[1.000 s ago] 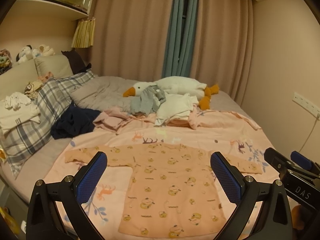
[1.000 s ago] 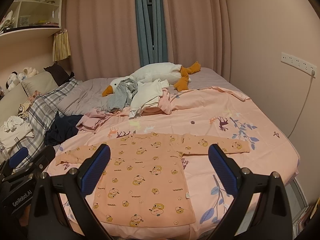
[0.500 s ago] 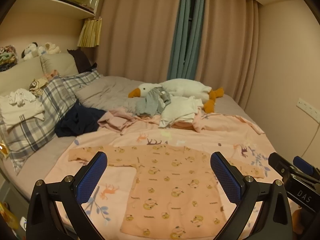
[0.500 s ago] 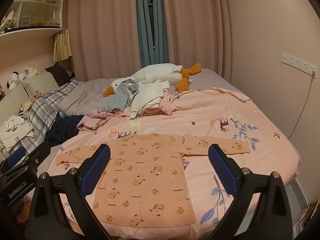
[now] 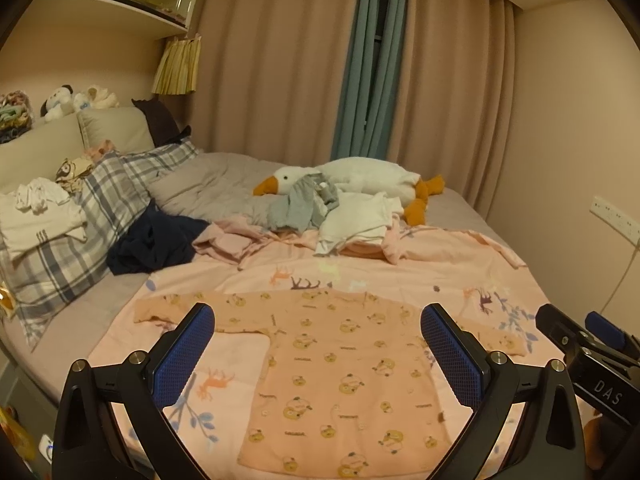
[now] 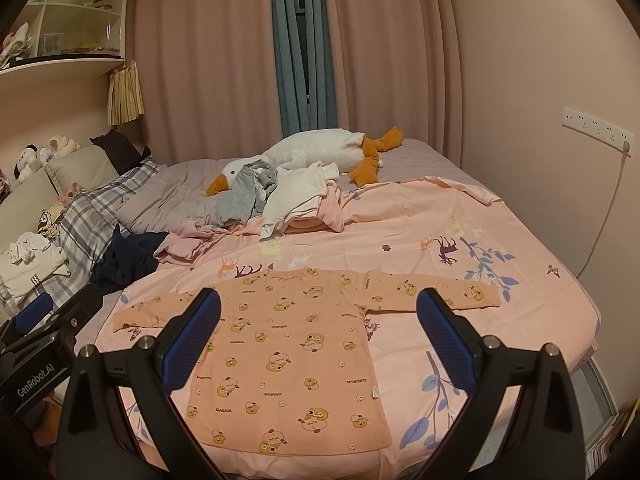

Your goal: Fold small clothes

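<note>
Both grippers hang above the near edge of the bed with their blue-padded fingers spread wide and nothing between them. From its own camera the left gripper [image 5: 318,354] frames the body of a small peach long-sleeved shirt [image 5: 340,376], and the right gripper [image 6: 318,340] frames the same shirt [image 6: 288,356] from a little further right. Neither touches the cloth. The right gripper's black body also shows at the right edge of the left view, and the left one's at the left edge of the right view.

That shirt, printed with little cartoon bears, lies flat and unfolded on a pink sheet [image 6: 460,232] patterned with deer and leafy branches, both sleeves stretched straight out to the sides and the hem toward the cameras.

Further back, a loose heap of clothes [image 6: 280,196] in grey, white and pink sits on the sheet's far edge, partly draped over a white plush goose [image 6: 320,148] with an orange beak and feet. A dark navy garment [image 5: 154,244] lies crumpled beside a plaid pillow [image 5: 92,216] on the left, and folded white clothes [image 5: 40,216] rest on that pillow. Beige curtains [image 6: 200,60] with a blue-grey panel close off the wall behind.
</note>
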`<state>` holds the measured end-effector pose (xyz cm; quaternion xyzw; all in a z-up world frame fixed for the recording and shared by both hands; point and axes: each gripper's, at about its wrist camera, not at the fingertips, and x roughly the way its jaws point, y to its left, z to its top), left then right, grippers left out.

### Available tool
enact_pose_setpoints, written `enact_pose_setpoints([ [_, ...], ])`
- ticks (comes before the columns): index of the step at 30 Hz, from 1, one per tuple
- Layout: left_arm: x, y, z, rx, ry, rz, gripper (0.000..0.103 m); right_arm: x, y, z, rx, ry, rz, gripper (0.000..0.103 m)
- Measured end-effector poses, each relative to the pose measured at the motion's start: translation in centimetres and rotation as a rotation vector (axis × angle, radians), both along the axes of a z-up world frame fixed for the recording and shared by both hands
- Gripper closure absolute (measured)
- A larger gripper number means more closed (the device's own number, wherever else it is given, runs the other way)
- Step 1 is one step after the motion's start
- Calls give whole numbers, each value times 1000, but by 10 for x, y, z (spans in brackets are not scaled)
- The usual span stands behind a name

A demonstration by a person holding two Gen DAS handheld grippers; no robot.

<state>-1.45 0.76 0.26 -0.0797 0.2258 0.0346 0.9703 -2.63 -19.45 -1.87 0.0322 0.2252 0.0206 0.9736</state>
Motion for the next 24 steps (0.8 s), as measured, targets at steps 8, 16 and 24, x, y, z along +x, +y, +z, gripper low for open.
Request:
enact_pose_setpoints([
  [8, 1, 4, -4, -16, 14, 8, 1, 2, 0, -1, -1, 9, -2, 4],
  [16, 2, 2, -4, -3, 16, 11, 1, 8, -1, -5, 2, 13, -5, 4],
  [24, 4, 1, -3, 0, 18, 12, 1, 11, 0, -7, -10, 20, 0, 4],
])
